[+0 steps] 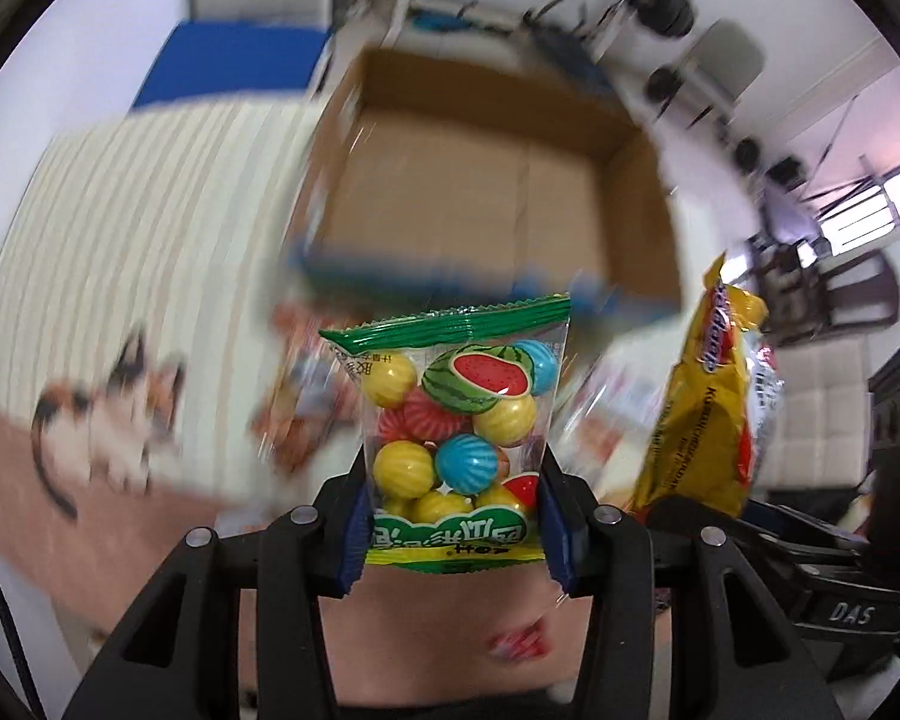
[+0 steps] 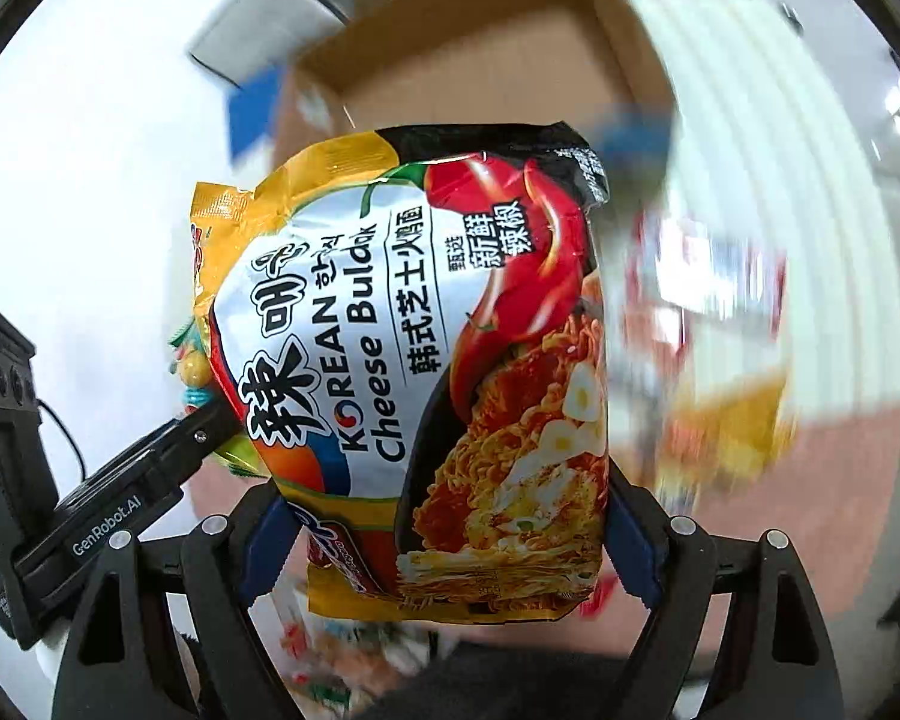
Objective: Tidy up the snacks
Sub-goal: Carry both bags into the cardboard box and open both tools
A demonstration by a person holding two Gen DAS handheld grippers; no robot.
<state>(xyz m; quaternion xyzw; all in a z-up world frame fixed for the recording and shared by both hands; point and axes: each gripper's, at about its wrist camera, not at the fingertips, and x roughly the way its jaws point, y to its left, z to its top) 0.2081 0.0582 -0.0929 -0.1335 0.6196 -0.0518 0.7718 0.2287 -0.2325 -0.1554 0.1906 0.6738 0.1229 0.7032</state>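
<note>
My left gripper (image 1: pixel 453 531) is shut on a clear candy bag (image 1: pixel 450 420) with a green top seal and yellow, blue and red balls inside; the bag stands upright between the blue pads. My right gripper (image 2: pixel 450 540) is shut on a large yellow and black noodle packet (image 2: pixel 414 372), gripped by its lower sides. Both are held up in the air in front of an open cardboard box (image 1: pixel 498 180). The noodle packet (image 1: pixel 714 396) also shows edge-on at the right of the left wrist view, and the left gripper's body (image 2: pixel 120 492) shows at lower left in the right wrist view.
The box (image 2: pixel 480 48) is brown inside with nothing visible in it. Below lies a striped cloth (image 1: pixel 150 210) with a cat picture (image 1: pixel 114 420). Blurred snack packets (image 2: pixel 714 360) lie on the cloth. A chair (image 1: pixel 822 294) and dark furniture stand at the right.
</note>
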